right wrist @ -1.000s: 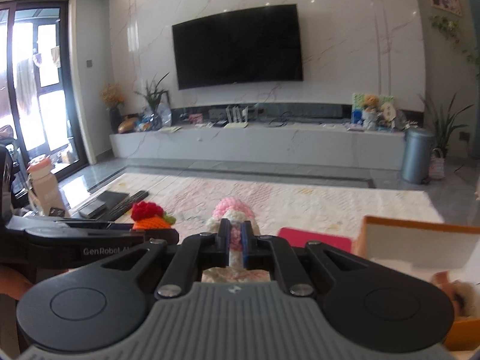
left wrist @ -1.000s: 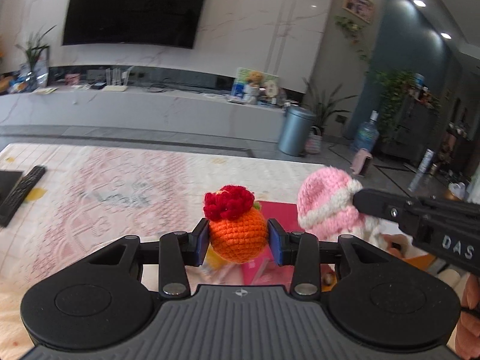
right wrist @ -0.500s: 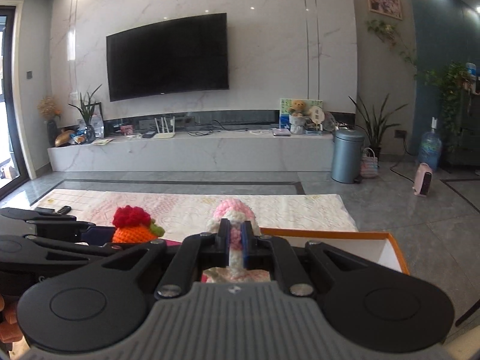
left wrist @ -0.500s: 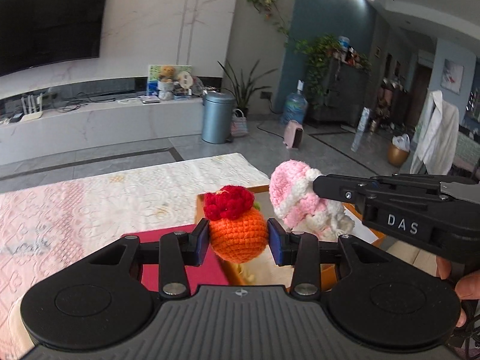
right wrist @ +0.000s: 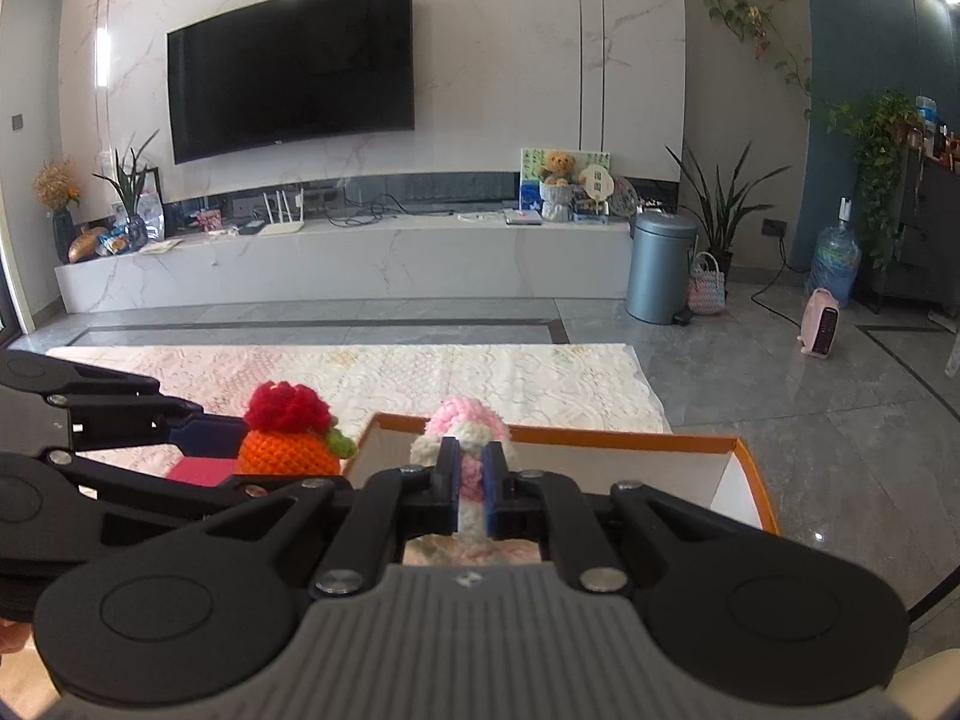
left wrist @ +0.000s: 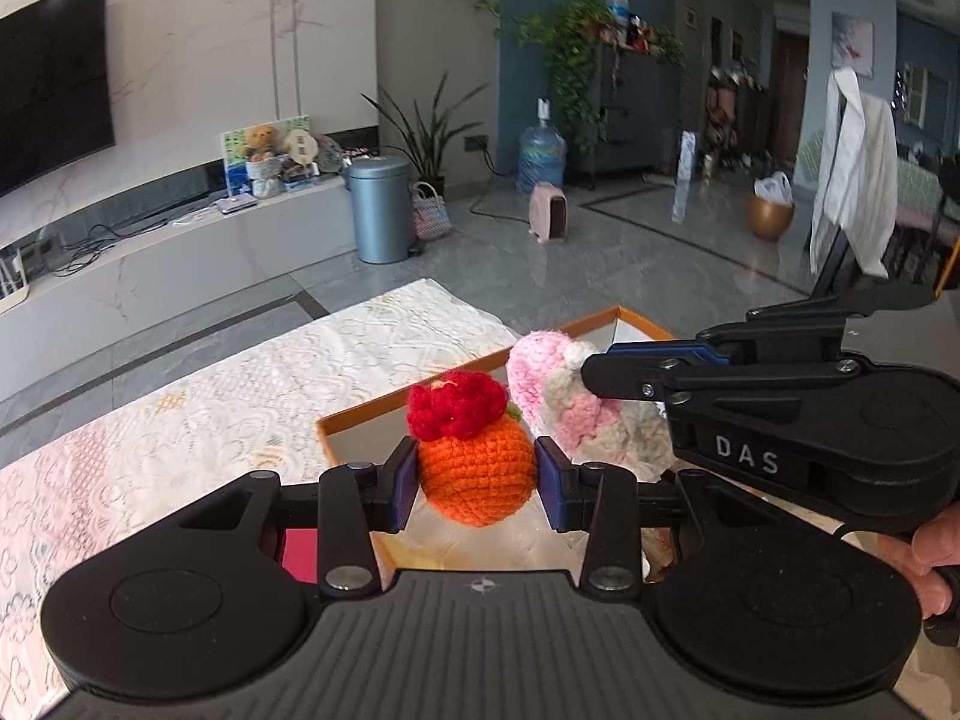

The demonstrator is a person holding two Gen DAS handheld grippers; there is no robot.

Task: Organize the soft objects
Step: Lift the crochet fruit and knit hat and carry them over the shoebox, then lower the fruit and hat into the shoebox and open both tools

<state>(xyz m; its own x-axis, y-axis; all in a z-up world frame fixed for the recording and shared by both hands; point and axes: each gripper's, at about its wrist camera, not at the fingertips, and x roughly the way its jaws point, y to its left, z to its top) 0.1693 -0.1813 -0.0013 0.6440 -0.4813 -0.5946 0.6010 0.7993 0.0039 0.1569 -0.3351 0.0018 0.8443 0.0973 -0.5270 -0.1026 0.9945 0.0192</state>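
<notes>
My left gripper (left wrist: 477,477) is shut on an orange crochet ball with a red knitted top (left wrist: 474,468), held just over the near-left corner of an orange-rimmed white box (left wrist: 588,321). My right gripper (right wrist: 471,483) is shut on a pink and cream knitted toy (right wrist: 465,426), which hangs above the same box (right wrist: 747,468). In the left wrist view the right gripper (left wrist: 591,372) reaches in from the right beside the orange ball, pinching the pink toy (left wrist: 540,375). The right wrist view shows the left gripper (right wrist: 225,441) at the left with the orange ball (right wrist: 288,441).
The box stands on a table covered with a pale lace cloth (left wrist: 240,396). A red flat item (right wrist: 201,468) lies on the cloth left of the box. A hand (left wrist: 924,552) shows at the right edge. Grey tiled floor lies beyond the table's far edge.
Both grippers have swung to the right over the table, carrying their toys from above the cloth to above the orange-rimmed box. Neither grip has changed.
</notes>
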